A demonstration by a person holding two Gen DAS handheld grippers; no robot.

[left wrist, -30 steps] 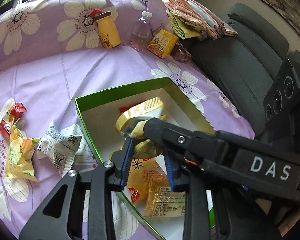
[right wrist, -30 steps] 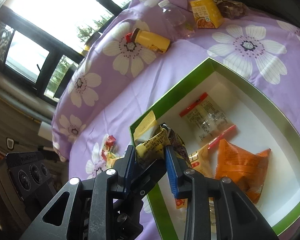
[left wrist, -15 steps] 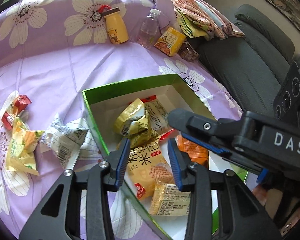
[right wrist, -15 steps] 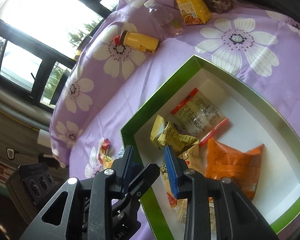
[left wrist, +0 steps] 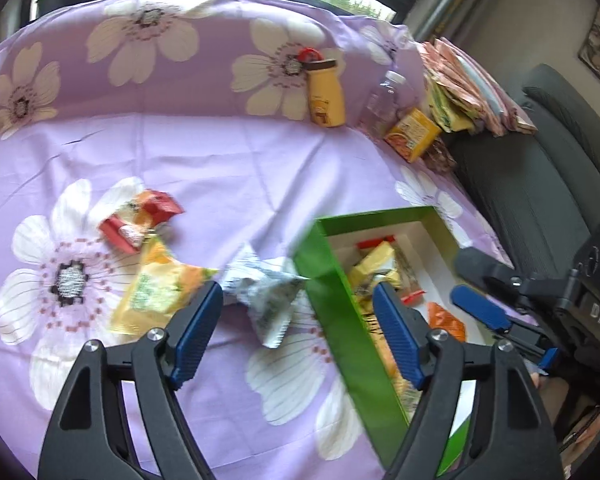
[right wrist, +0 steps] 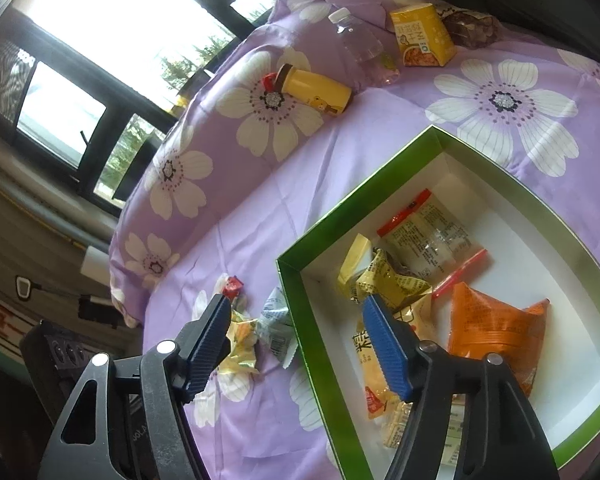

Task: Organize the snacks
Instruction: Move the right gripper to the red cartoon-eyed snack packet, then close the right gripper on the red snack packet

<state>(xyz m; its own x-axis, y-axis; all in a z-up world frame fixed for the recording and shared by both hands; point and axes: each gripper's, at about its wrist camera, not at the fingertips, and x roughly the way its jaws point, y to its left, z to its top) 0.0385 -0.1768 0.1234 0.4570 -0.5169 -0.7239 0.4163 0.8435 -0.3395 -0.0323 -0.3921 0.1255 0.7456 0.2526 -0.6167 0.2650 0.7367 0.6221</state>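
Observation:
A green box (left wrist: 340,304) with a white inside (right wrist: 548,216) holds several snack packets, among them a crumpled yellow one (right wrist: 384,276) and an orange one (right wrist: 496,328). Loose snacks lie left of the box on the purple flowered cloth: a white-blue packet (left wrist: 268,300), a yellow-green packet (left wrist: 160,288) and a red packet (left wrist: 140,220). My left gripper (left wrist: 298,324) is open and empty, above the box's left wall. My right gripper (right wrist: 296,336) is open and empty over the box's near-left corner; it also shows in the left wrist view (left wrist: 480,292).
At the far edge of the cloth lie a yellow bottle (left wrist: 326,92), a clear plastic bottle (left wrist: 384,100) and a yellow carton (left wrist: 412,138). Folded cloths (left wrist: 468,88) rest on a dark sofa (left wrist: 540,184) to the right. Windows line the back.
My right gripper has let go of the crumpled yellow packet, which now lies in the box, and both grippers have opened wide. My left gripper has swung left towards the loose snacks.

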